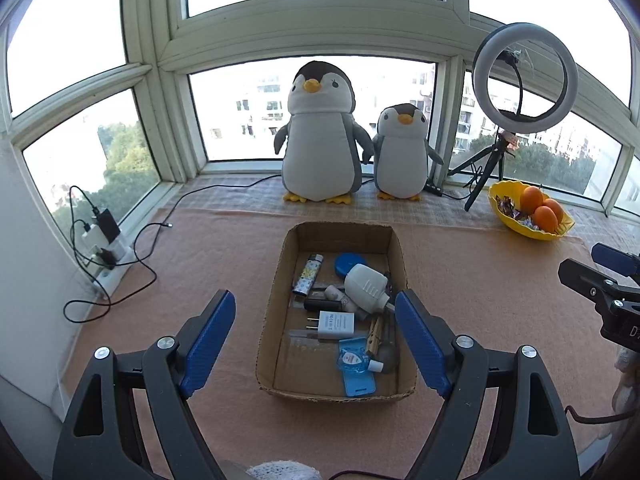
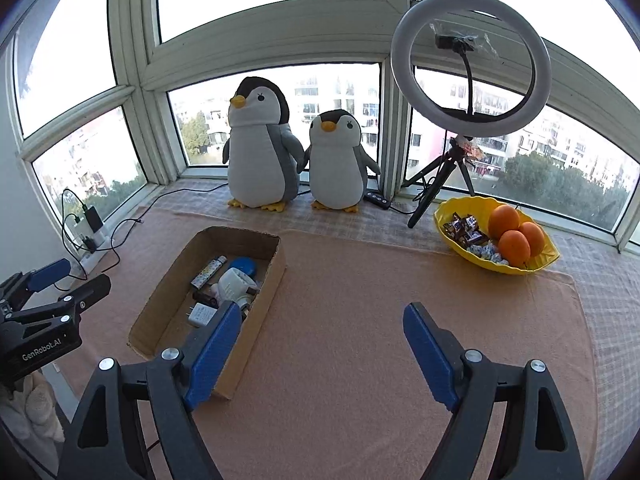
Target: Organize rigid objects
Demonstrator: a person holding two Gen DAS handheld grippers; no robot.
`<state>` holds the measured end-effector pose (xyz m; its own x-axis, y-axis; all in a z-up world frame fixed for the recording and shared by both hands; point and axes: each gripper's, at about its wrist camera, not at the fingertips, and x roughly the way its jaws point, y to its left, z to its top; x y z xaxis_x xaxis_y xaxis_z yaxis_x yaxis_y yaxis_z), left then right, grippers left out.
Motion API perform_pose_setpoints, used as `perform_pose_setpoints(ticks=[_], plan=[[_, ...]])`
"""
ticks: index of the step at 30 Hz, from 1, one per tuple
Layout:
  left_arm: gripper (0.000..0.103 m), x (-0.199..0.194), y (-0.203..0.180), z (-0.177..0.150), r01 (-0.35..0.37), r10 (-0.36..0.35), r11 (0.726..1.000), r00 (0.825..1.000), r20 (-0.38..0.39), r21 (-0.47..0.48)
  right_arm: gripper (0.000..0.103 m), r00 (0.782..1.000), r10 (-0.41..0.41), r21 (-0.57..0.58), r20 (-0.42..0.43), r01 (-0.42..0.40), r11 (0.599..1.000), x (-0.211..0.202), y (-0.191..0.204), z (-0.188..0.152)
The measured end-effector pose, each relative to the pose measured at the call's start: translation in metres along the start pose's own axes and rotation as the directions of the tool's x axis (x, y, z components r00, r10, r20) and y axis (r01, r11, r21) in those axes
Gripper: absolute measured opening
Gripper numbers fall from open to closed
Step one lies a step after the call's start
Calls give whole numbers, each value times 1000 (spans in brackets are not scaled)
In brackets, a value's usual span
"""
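1. Where the peach cloth (image 1: pixel 460 300) meets the left wall, a white power strip (image 1: pixel 114 258) sits with chargers plugged in; black cables trail from it onto the cloth.
2. Left gripper (image 1: pixel 316 308) hangs above the near end of the cardboard box (image 1: pixel 276 300), jaws spread wide, nothing between the blue pads, touching nothing. In the right wrist view it shows at the left edge (image 2: pixel 60 280).
3. Cardboard box lies open-topped mid-cloth, long axis running away from the cameras. All the small rigid items are inside it.
4. Far end of box: patterned lighter (image 1: pixel 307 274) at left, blue round tin (image 1: pixel 347 264) at right.
5. Middle: white bottle (image 1: pixel 366 286) lying on its side, a dark tube-like item just left of it, too small to tell what.
6. Near half: white plug adapter (image 1: pixel 335 324), wooden clothespin (image 1: pixel 376 340), blue flat packet (image 1: pixel 356 368); these overlap or touch.
7. Behind the box, on the checked sill cloth: large plush penguin (image 1: pixel 318 136), small plush penguin (image 1: pixel 402 152) just to its right, both upright.
8. Ring light (image 2: pixel 472 64) on a black tripod stands right of the penguins.
9. Yellow bowl (image 2: pixel 532 262) near the tripod holds three oranges (image 2: pixel 516 236) and wrapped candies (image 2: pixel 466 228).
10. Right gripper (image 2: pixel 322 332) hovers over bare cloth right of the box, jaws spread, empty.
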<state>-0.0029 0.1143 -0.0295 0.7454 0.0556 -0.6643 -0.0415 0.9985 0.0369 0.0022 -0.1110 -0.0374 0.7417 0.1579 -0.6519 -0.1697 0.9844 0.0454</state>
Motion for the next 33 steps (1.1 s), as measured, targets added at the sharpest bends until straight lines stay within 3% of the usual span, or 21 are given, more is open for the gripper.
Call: perform_pose_setpoints(ticks=[33], plan=[[83, 3, 0, -3, 20, -20, 1000, 1000, -19, -4, 80, 999, -13, -4, -33, 13, 1000, 8, 1, -4]])
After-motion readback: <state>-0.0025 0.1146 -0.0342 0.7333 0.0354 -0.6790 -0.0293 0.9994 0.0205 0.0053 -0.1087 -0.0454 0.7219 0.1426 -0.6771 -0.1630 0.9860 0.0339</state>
